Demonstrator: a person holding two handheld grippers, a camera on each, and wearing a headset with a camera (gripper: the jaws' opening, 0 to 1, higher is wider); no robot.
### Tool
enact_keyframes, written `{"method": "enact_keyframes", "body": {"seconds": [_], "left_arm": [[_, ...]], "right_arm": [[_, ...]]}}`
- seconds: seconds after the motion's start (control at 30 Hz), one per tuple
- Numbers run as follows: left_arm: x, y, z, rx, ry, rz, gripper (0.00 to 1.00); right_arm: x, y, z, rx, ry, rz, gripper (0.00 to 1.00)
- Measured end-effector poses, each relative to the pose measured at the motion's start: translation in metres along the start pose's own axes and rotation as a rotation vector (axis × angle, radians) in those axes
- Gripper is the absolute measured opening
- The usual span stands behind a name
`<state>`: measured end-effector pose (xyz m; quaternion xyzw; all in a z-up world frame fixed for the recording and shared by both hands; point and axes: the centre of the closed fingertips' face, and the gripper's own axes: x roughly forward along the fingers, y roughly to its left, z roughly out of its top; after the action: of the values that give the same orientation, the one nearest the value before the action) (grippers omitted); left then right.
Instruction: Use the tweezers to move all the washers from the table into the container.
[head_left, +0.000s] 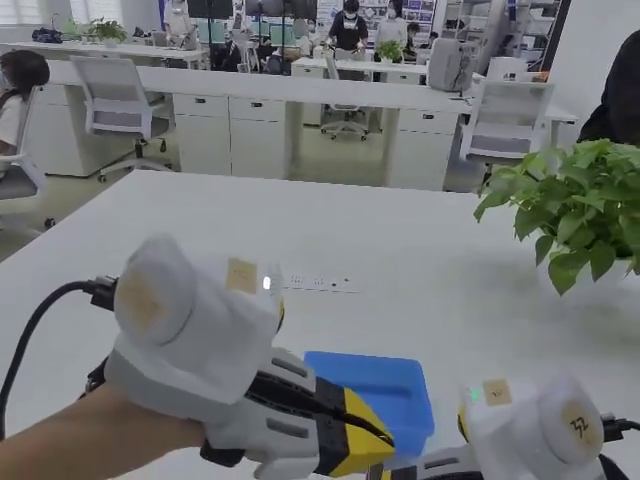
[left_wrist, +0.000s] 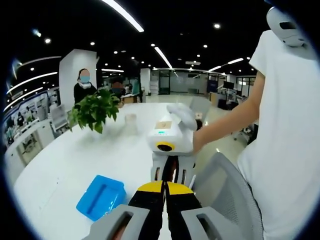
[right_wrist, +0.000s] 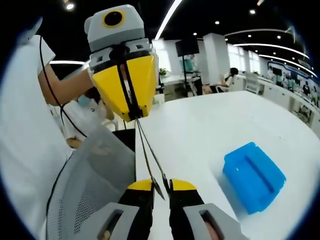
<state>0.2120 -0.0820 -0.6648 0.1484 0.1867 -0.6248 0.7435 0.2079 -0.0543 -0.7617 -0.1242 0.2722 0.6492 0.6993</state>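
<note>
Bench (head_left: 450, 260): broad and white, and it carries the container.
Plant (head_left: 580, 210): leafy, beyond the container and off to its right. It should not trouble a straight reach.
Chair (right_wrist: 95, 170): grey mesh back, off the bench edge on the person's side of the container.
Container (head_left: 385, 385): a shallow blue tray with nothing visible in it. It lies just beyond the two grippers.
Left hand-held gripper (right_wrist: 133, 116): on the near side of the container, clenched on the joined end of the tweezers.
Right hand-held gripper (right_wrist: 161, 189): facing the left one. Its jaws stand close on either side of the tweezer legs, but I cannot tell whether they press.
Tweezers (right_wrist: 146, 150): thin metal, spanning from one gripper to the other, above the bench edge nearest the container.
Washers (head_left: 318, 284): a faint row of small pieces, probably these, beyond the container and well apart from it.
Step in hand: by my judgement, settling the tweezers into a working grip.
Doing it well: seat the right jaws squarely across both legs and test the squeeze. Only then let the left go.
In the way: the container sits between grippers and washers, so carry the tips over it.
</note>
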Motion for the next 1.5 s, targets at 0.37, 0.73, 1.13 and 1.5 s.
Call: {"method": "enact_keyframes", "body": {"seconds": [0.37, 0.73, 1.13, 1.5], "left_arm": [[0.007, 0.012, -0.025, -0.021, 0.037, 0.048, 0.00], [0.016, 0.032, -0.061, -0.102, 0.155, 0.087, 0.00], [0.037, 0.032, -0.103, -0.019, 0.257, 0.012, 0.00], [0.057, 0.048, -0.147, 0.005, 0.335, 0.041, 0.14]], "right_arm": [[0.005, -0.016, -0.025, -0.114, 0.156, -0.041, 0.02], [0.007, -0.036, -0.047, -0.179, 0.315, -0.073, 0.01], [0.007, -0.055, -0.077, -0.322, 0.481, -0.089, 0.01], [0.013, -0.068, -0.093, -0.420, 0.546, -0.078, 0.01]]}}
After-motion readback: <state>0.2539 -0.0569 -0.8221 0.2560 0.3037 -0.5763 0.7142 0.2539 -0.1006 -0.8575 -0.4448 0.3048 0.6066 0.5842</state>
